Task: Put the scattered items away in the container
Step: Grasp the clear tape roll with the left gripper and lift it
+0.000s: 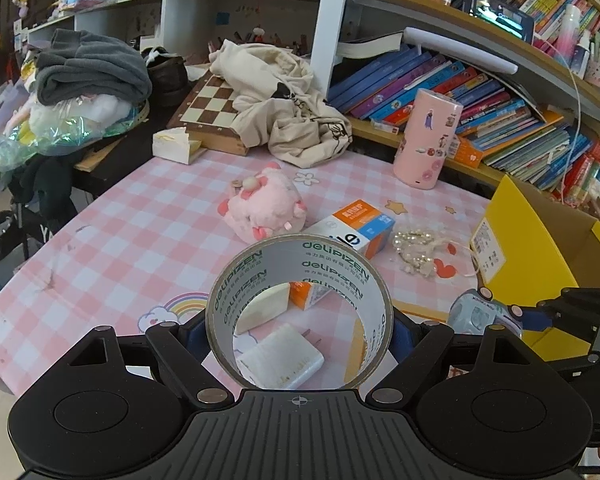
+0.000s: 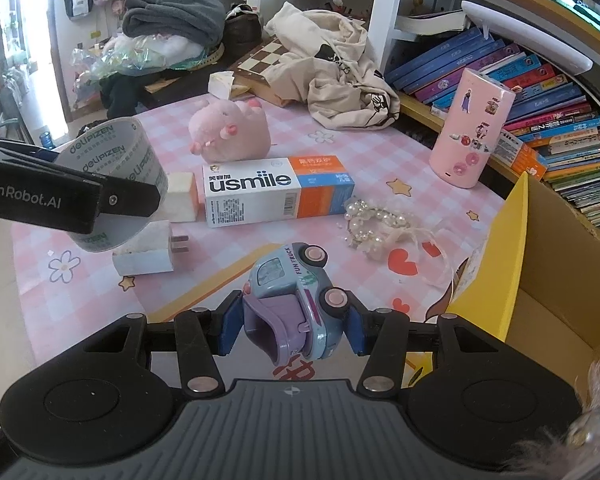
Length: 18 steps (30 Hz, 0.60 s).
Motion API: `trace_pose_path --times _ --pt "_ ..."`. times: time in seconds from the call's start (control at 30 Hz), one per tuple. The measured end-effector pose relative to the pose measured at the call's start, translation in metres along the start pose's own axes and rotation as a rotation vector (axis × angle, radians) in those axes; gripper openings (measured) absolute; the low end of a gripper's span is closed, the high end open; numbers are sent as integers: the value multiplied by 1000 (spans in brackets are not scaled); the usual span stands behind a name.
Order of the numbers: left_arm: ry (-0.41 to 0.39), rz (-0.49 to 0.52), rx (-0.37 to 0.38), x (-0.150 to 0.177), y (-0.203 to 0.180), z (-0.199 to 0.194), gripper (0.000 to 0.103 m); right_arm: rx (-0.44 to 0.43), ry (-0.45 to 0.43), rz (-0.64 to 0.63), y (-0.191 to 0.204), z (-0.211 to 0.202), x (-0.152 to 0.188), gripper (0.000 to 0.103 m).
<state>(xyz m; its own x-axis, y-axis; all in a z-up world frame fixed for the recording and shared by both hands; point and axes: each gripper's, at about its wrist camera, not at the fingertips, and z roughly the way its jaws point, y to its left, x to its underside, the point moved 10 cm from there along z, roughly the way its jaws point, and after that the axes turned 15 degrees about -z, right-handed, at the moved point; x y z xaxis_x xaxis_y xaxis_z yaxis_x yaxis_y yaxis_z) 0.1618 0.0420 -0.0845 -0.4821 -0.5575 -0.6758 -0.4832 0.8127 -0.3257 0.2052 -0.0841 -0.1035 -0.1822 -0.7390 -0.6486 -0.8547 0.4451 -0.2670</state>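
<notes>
My left gripper [image 1: 299, 322] is shut on a roll of clear tape [image 1: 300, 268] and holds it above the pink checked table; it also shows in the right wrist view [image 2: 116, 184]. My right gripper [image 2: 294, 326] is shut on a blue toy truck [image 2: 296, 300], just left of the yellow cardboard box [image 2: 512, 264]. The truck also shows in the left wrist view [image 1: 480, 312]. On the table lie a pink plush [image 2: 230, 132], a toothpaste box [image 2: 276, 190], a pearl bracelet [image 2: 376, 220], a white charger [image 2: 148, 252] and a white block [image 2: 182, 196].
A pink cylinder with stickers [image 2: 470, 128] stands by the bookshelf [image 2: 540, 92] at the right. A beige cloth [image 2: 336, 72] lies over a chessboard [image 2: 260, 60] at the back. Grey clothes [image 2: 172, 12] are piled at the back left.
</notes>
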Motion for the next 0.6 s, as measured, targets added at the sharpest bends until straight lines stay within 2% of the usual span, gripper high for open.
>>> trace_pose_path --times 0.6 --pt "-3 27 59 8 5 -20 84 50 6 17 19 -21 4 49"
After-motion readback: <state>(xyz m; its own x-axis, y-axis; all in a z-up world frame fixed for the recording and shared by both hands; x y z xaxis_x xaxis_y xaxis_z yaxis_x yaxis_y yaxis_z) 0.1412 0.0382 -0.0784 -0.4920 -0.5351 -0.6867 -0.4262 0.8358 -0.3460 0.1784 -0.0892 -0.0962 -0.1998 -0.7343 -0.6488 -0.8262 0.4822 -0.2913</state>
